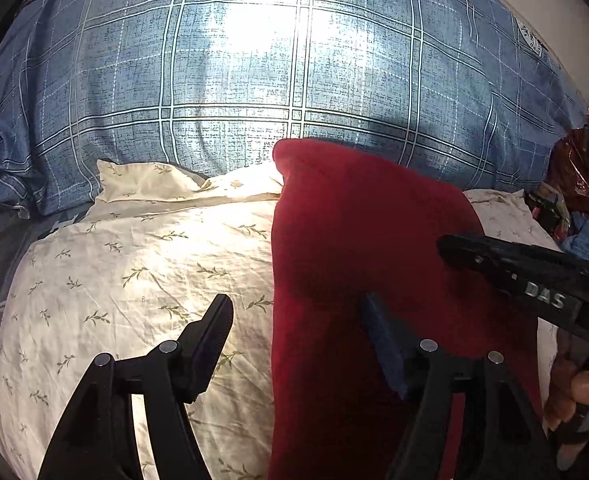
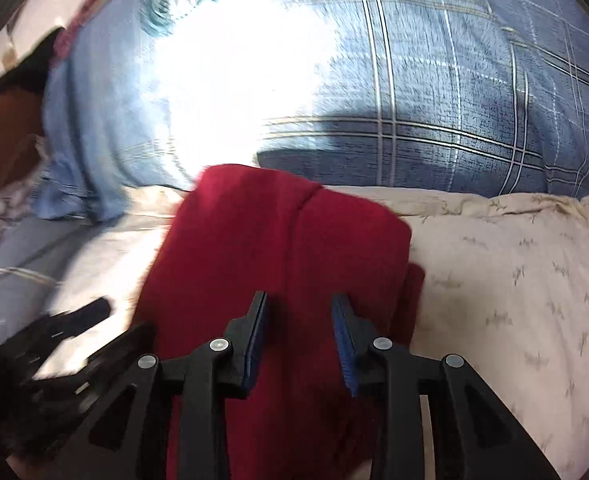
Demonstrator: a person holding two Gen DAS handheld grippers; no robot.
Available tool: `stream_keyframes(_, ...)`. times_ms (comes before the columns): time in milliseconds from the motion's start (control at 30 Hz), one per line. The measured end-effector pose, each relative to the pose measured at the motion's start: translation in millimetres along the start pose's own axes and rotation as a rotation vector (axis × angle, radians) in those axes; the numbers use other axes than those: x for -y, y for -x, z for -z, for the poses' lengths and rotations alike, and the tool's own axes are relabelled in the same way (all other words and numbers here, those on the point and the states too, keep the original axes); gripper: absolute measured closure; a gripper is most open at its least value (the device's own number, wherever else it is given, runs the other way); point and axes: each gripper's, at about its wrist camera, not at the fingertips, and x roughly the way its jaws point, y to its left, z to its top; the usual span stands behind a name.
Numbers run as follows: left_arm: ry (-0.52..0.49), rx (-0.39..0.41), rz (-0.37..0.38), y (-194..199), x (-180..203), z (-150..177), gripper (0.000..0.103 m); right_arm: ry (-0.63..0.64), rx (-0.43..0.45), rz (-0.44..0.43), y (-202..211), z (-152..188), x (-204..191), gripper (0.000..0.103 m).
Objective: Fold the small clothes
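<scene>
A dark red garment lies folded on a cream leaf-print pillow. My left gripper is open, its left finger over the pillow and its right finger over the red cloth. In the right wrist view the red garment lies in front of my right gripper, which is open with both blue-padded fingers just above the cloth. The right gripper's black body shows at the right of the left wrist view. The left gripper shows blurred at lower left of the right wrist view.
A blue plaid bed cover with a round printed badge lies behind the pillow; it also shows in the right wrist view. A red plastic bag and assorted items sit at the far right. A pale wall is beyond.
</scene>
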Motion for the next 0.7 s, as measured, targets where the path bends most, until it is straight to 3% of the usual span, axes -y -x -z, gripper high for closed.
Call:
stream_keyframes(233, -0.021, -0.007, -0.008, -18.6, 8.2, -2.0, 0.034, -0.021, -0.004, 0.025, -27.1, -8.1, 11.6, 0.072)
stream_keyframes(467, -0.027, -0.007, -0.027, -17.6, 10.6, -1.5, 0.034, -0.015, 0.008, -0.023, 28.7, 3.3, -0.9, 0.066)
stream_keyframes(700, -0.028, -0.004, -0.042, -13.1, 14.6, 1.7, 0.034, 0.041, -0.008, 0.017, 48.9, 41.2, -15.2, 0.069)
